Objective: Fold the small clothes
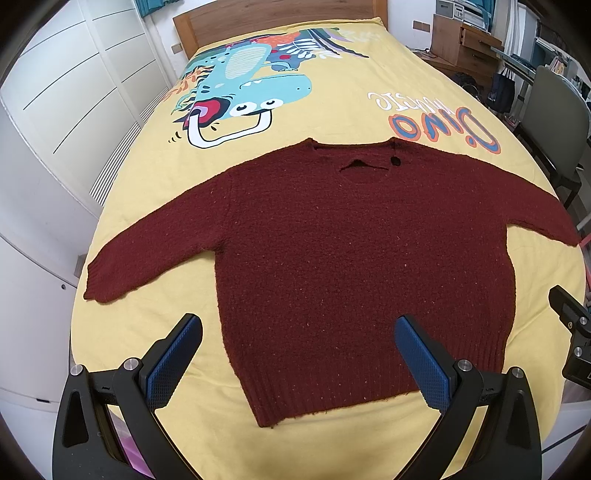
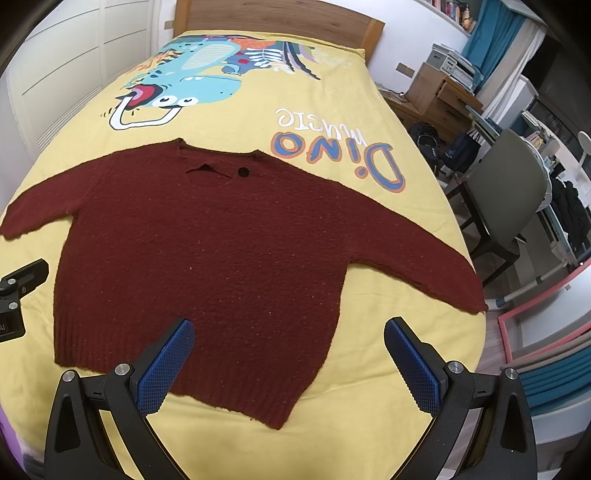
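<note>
At the far left we see white wardrobe doors (image 1: 74, 85) running alongside the bed, and next to them the yellow bedspread (image 1: 332, 110) with its cartoon dinosaur print (image 1: 240, 92) near the wooden headboard (image 1: 280, 14). Our left gripper (image 1: 297, 363) hangs above the near edge of the bed with its blue-padded fingers (image 1: 173, 363) spread wide and nothing between them — one finger over bare yellow cloth just left of the hem, the other over the lower body of the garment. The dark red sweater (image 1: 351, 251) lies flat and spread out on the bedspread, neckline toward the headboard, ribbed hem toward us, its left sleeve (image 1: 147, 243) reaching out and down toward the bed's left edge. Moving across, a small dark button (image 1: 395, 161) sits at the collar, and the lettering "Dino music" (image 1: 436, 122) is printed upside down beyond the right shoulder. The right sleeve (image 2: 406, 243) stretches to the bed's right edge. Our right gripper (image 2: 288, 365) is likewise wide open and holds nothing — its left finger over the hem, its right finger over bare bedspread beside the sweater's right hem corner. Farther right stand a grey-green chair (image 2: 513, 192) and a wooden drawer unit (image 2: 439, 96).
</note>
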Motion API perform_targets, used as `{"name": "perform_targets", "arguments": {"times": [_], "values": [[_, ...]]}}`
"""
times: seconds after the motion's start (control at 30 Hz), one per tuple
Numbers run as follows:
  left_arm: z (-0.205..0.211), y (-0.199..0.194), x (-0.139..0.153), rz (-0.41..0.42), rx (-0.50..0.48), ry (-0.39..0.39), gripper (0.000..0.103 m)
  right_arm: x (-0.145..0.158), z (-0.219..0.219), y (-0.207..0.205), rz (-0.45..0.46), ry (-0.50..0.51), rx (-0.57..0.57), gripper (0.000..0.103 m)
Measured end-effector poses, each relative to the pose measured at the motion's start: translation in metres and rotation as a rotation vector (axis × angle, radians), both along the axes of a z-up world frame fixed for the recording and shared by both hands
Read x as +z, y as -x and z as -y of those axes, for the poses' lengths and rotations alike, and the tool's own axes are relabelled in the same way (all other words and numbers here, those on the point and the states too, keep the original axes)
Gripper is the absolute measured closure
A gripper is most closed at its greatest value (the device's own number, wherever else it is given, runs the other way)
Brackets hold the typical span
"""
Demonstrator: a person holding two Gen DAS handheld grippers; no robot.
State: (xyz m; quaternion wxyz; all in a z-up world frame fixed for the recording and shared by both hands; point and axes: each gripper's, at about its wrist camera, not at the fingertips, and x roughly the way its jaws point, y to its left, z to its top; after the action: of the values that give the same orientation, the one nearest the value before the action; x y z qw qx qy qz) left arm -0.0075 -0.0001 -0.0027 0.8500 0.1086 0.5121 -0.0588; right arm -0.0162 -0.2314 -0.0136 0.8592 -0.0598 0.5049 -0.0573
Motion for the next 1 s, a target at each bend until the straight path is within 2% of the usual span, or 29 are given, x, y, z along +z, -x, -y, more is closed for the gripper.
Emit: {"name": "perform_targets", "arguments": {"times": [0.3, 0.5, 0.77, 0.93, 1.0], "values": [[0.001, -0.004, -0.006, -0.007, -0.006, -0.004, 0.001, -0.001, 0.004, -0.003, 0.003, -0.012, -0.004, 0.001], [0.003, -0.018, -0.017, -0.027, -0.018, -0.013, 0.001, -0.010, 0.027, -0.017, 0.006, -0.039, -0.043, 0.001], [0.010, -0.048, -0.033, -0.048, -0.038, -0.021, 0.001, -0.038, 0.112, -0.048, 0.017, -0.094, -0.204, 0.001], [0.014, -0.075, -0.048, -0.068, -0.049, -0.014, 0.001, -0.064, 0.176, -0.067, 0.010, -0.213, -0.302, 0.001], [0.014, -0.085, -0.055, -0.083, -0.047, -0.006, 0.001, -0.077, 0.203, -0.073, 0.008, -0.229, -0.352, 0.001]]}}
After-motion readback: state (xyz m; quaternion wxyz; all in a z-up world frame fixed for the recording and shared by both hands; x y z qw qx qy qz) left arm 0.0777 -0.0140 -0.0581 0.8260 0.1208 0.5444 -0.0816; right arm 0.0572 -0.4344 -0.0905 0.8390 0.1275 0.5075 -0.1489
